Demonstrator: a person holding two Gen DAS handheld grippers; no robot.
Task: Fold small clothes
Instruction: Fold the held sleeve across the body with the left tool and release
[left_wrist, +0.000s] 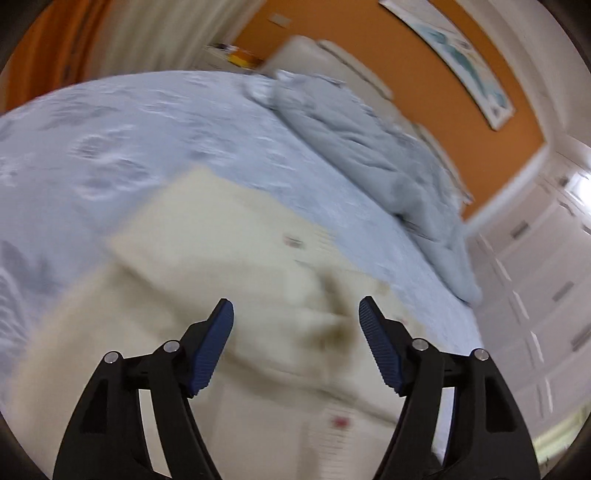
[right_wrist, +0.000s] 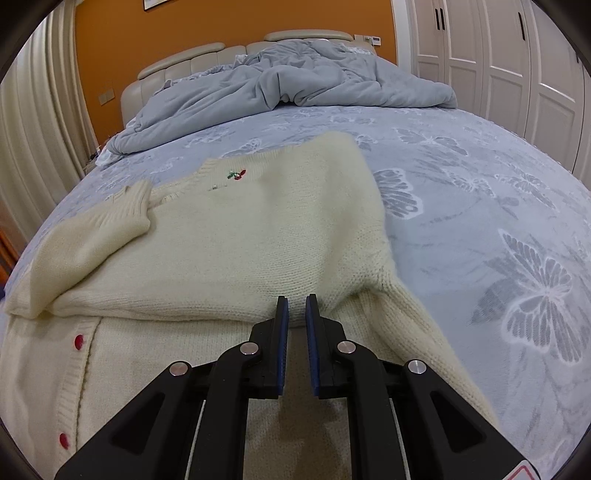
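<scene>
Nearly closed right gripper (right_wrist: 295, 301) empty over cream knitted cardigan (right_wrist: 236, 236) lower centre, left gripper (left_wrist: 295, 314) wide, empty, blurred: possibly dragging folded layer askew.

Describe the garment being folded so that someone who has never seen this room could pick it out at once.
On the bed with the blue-grey butterfly-print cover, nearer than the rumpled grey duvet, lies a cream knitted cardigan. Red buttons and a small cherry embroidery mark it out.
</scene>
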